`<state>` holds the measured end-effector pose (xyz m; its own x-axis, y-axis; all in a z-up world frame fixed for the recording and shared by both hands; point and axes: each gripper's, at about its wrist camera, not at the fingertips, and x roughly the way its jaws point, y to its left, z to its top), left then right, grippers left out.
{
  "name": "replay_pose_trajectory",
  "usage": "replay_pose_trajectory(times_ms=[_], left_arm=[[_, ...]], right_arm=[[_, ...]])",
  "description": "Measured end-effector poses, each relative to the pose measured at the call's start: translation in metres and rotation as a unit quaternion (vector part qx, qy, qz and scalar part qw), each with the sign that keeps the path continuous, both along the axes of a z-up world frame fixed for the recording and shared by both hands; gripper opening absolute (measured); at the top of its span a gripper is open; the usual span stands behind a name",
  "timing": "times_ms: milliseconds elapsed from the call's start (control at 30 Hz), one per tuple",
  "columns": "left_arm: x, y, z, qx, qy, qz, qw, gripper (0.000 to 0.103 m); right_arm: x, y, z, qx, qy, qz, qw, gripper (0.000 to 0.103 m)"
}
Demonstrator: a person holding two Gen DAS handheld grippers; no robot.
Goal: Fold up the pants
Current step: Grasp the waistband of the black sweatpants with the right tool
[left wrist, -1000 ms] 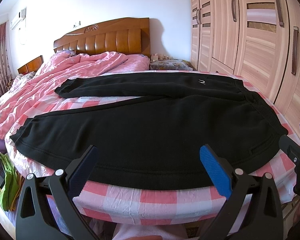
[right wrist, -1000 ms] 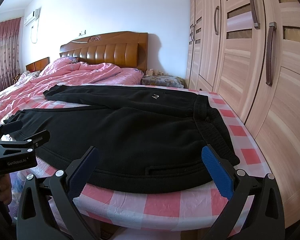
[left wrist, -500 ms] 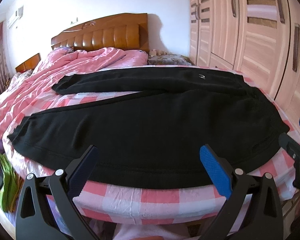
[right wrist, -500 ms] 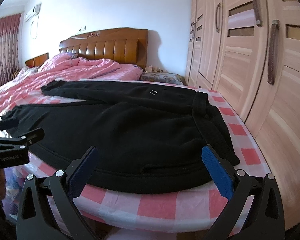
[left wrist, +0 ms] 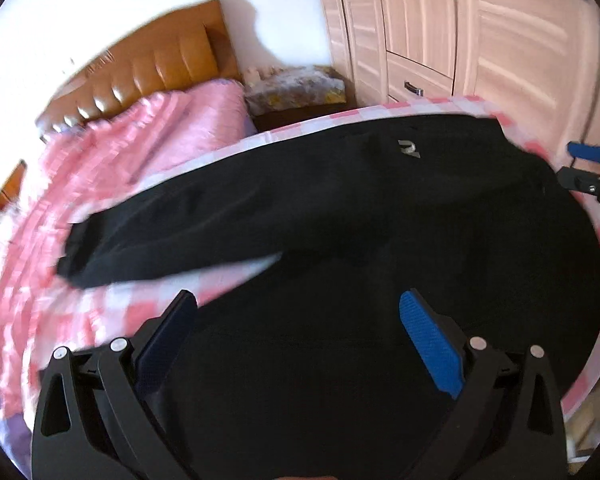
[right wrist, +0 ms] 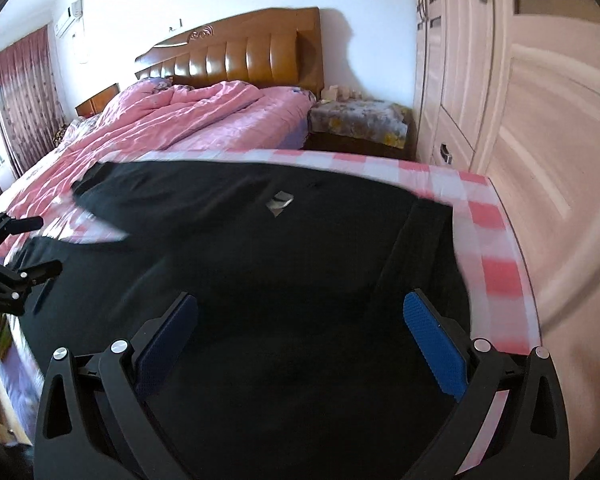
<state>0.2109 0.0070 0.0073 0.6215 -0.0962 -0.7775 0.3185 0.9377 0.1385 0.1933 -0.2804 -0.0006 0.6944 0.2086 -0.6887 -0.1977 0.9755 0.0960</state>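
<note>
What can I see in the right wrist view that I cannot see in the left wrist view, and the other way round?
Only the right wrist view shows the curtain, the air conditioner and the left gripper, seemingly open.

Only the left wrist view shows the right gripper, at its right edge.

Both show the black pants spread flat on the checked sheet, the pink quilt, the wooden headboard, the nightstand and the wardrobe.
</note>
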Motion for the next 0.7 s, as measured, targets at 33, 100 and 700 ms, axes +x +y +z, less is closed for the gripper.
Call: replay_pose_trajectory(times_ms=[33, 100, 700], left_arm=[[0.016, 0.001, 0.0, -0.015, 0.017, -0.009, 0.9997, 0.101], [0.061, -0.003, -0.003, -0.035, 0.046, -0.033, 0.9978, 0.101], [0.262, -0.035, -0.051, -0.029, 0.111, -0.206, 0.9718, 0.101]], right_arm=[[0.015, -0.006, -0.001, 0.005, 0.007, 0.006, 1.0, 0.099], [0.06, -0.021, -0.007, 0.006, 0.029, 0.012, 0.999, 0.099], [0.216, -0.035, -0.072, -0.021, 0.148, 0.177, 0.973, 0.077]])
